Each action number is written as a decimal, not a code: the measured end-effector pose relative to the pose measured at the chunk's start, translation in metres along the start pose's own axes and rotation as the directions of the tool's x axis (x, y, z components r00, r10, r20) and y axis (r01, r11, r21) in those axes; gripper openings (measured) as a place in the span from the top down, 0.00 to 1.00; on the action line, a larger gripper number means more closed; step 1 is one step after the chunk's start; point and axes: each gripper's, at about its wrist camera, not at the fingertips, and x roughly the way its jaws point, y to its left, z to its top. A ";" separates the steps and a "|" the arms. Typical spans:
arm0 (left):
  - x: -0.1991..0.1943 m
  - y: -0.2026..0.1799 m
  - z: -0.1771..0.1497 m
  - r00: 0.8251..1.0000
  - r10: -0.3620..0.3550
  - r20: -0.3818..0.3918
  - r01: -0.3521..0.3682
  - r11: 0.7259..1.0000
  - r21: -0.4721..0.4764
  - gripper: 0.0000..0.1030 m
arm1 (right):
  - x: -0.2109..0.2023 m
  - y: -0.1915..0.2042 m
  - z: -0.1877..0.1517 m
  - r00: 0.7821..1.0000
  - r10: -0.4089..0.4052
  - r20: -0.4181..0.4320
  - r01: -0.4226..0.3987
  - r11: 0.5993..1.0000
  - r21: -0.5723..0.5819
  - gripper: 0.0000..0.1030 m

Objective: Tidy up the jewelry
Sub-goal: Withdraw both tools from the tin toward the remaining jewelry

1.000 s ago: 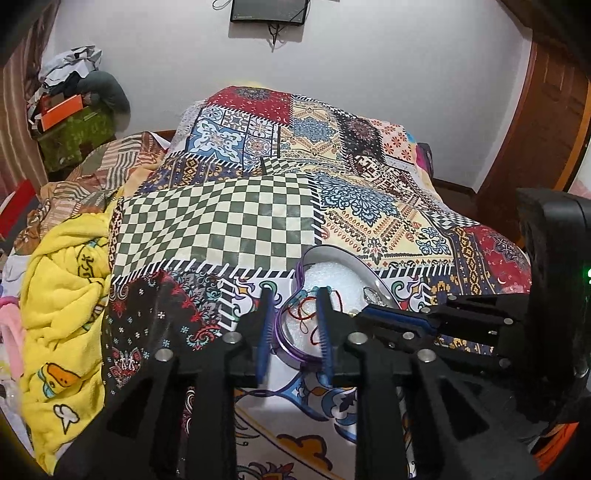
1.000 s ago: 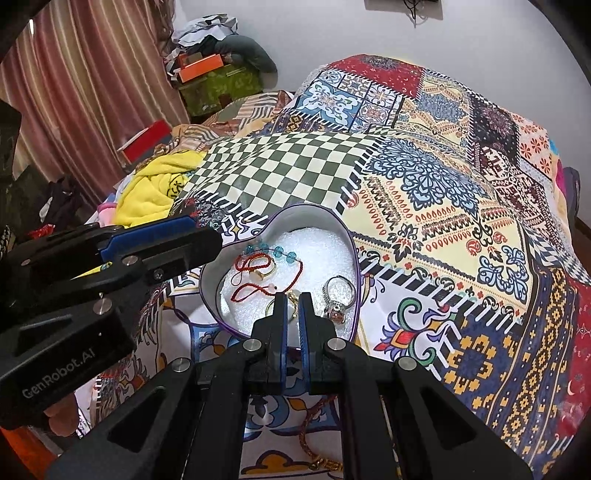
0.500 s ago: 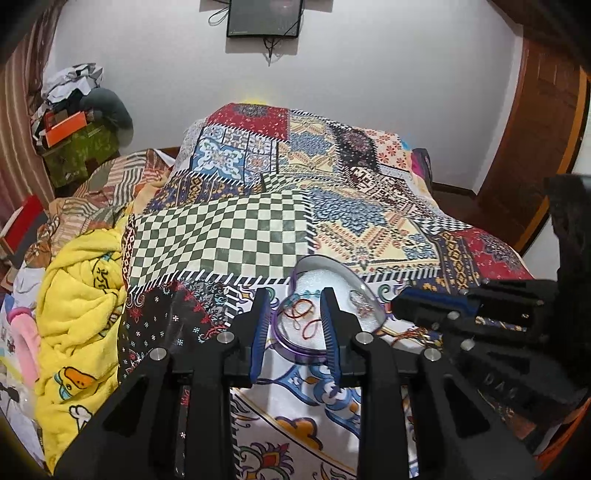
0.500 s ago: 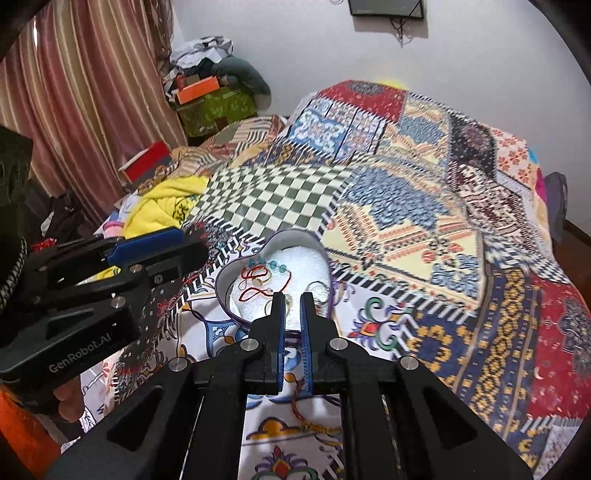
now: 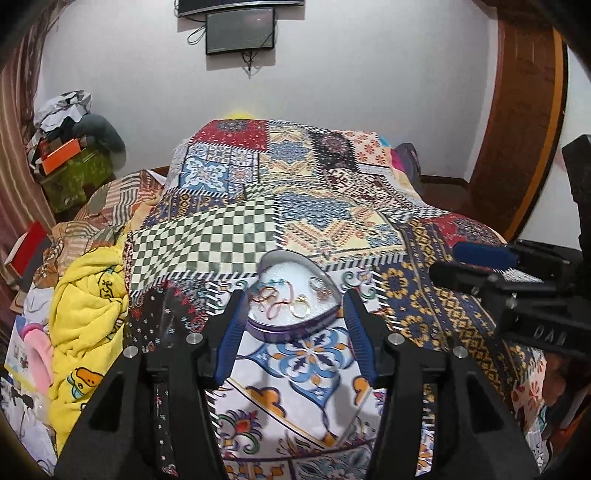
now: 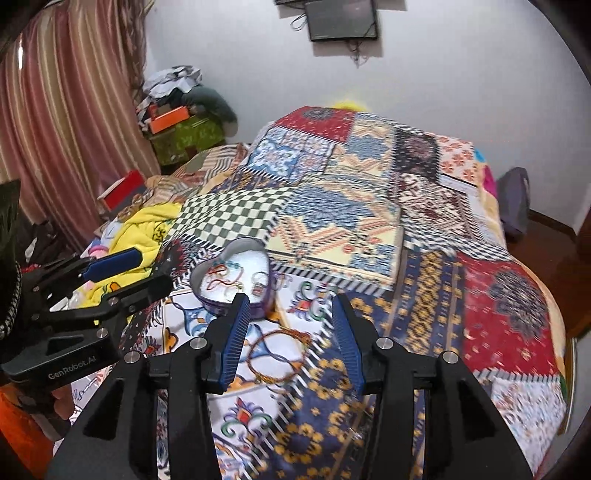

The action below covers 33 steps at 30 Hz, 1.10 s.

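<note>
A purple heart-shaped tin (image 5: 291,325) sits open on the patchwork bedspread (image 5: 229,236). It holds red cord bracelets (image 5: 271,302), gold rings (image 5: 300,308) and a silver ring (image 5: 320,286). My left gripper (image 5: 295,332) hovers just short of the tin, jaws opening, nothing pressed between them. My right gripper (image 6: 290,339) is also opening and empty, to the right of the tin (image 6: 236,280). A brown beaded bracelet (image 6: 275,354) lies on the bedspread below its fingers. Each gripper shows in the other's view: the right gripper (image 5: 480,266) and the left gripper (image 6: 110,273).
A yellow towel (image 5: 88,295) is bunched at the bed's left edge. Boxes and clothes (image 5: 70,147) are piled in the far left corner beside a striped curtain (image 6: 62,110). A screen (image 5: 240,31) hangs on the wall. A wooden door (image 5: 517,129) stands at the right.
Both grippers have drawn back and up from the tin. The right jaws, shut before, have spread apart. The left jaws, narrow at the tin's near rim, have widened.
</note>
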 end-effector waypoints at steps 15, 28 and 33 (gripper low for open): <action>0.007 -0.046 -0.011 0.994 -0.093 -0.053 0.095 0.995 0.040 0.48 | -0.039 -0.048 -0.032 0.993 -0.118 -0.015 0.119 0.989 0.087 0.59; 0.044 -0.055 -0.048 0.972 -0.134 -0.194 0.141 0.990 0.022 0.48 | -0.022 -0.060 -0.074 0.989 -0.073 -0.130 0.090 0.987 0.131 0.59; 0.056 -0.051 -0.061 0.959 -0.143 -0.245 0.149 0.989 0.008 0.48 | -0.012 -0.057 -0.086 0.985 -0.048 -0.166 0.070 0.989 0.130 0.59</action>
